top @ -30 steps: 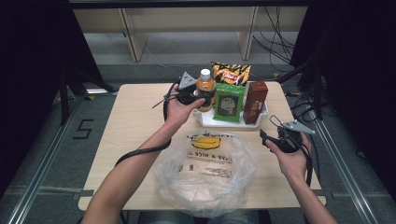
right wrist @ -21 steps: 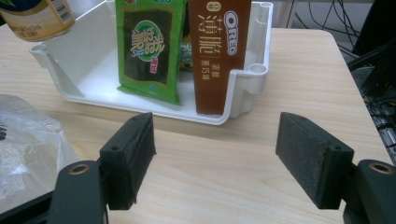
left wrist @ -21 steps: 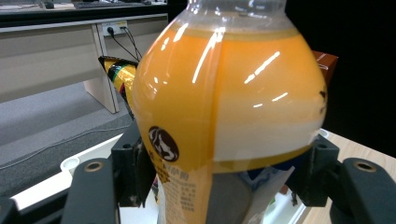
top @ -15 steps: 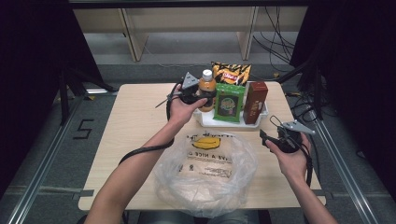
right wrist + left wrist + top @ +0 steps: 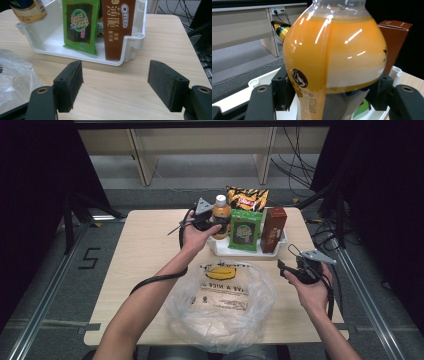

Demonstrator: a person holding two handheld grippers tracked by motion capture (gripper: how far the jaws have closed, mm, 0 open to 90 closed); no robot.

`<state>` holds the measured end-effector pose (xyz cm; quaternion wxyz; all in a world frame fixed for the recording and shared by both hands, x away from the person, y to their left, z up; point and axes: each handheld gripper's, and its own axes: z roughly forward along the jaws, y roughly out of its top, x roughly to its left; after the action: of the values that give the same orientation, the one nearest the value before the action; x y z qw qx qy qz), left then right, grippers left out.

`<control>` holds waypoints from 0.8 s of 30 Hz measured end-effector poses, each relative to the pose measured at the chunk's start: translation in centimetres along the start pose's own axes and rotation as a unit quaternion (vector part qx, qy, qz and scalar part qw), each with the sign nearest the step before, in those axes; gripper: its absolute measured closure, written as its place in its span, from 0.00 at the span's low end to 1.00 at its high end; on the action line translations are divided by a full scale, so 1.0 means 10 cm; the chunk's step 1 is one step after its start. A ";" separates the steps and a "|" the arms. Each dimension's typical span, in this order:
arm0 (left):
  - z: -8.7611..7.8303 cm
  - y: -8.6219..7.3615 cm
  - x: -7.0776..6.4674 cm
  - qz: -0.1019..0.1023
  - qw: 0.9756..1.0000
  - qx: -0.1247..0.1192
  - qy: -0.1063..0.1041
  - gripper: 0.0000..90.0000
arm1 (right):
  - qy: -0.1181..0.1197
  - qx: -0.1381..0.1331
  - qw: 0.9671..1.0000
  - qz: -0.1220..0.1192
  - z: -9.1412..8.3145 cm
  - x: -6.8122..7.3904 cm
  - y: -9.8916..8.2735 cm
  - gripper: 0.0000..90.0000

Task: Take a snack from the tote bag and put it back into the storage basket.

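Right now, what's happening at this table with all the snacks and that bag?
A person's left gripper is closed around a clear bottle of orange drink at the white plastic tray of snacks. The right gripper waits open above the wooden table, beside a crumpled clear plastic bag.

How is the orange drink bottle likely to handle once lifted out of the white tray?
Probably heavy for its size: the bottle looks nearly full. Its glossy, rounded wall may slip or twist between the left gripper pads, and being tall, it could tip if set down carelessly.

A wooden table (image 5: 145, 265) bears a white tray (image 5: 220, 251) and clear plastic bag (image 5: 220, 305).
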<state>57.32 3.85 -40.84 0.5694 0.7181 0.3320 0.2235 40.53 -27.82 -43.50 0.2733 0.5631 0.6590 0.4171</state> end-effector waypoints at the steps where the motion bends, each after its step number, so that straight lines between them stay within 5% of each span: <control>1: 0.01 0.00 0.00 0.000 1.000 0.001 0.000 0.38 | 0.001 -0.001 1.000 0.001 0.00 0.00 0.00 0.32; 24: 0.15 -0.14 0.08 -0.008 1.000 0.019 0.010 0.38 | 0.000 -0.005 1.000 -0.010 0.02 -0.01 -0.01 0.32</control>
<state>58.60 3.62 -42.66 0.5545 0.7237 0.3473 0.2196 40.64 -27.93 -43.68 0.2798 0.5553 0.6624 0.4179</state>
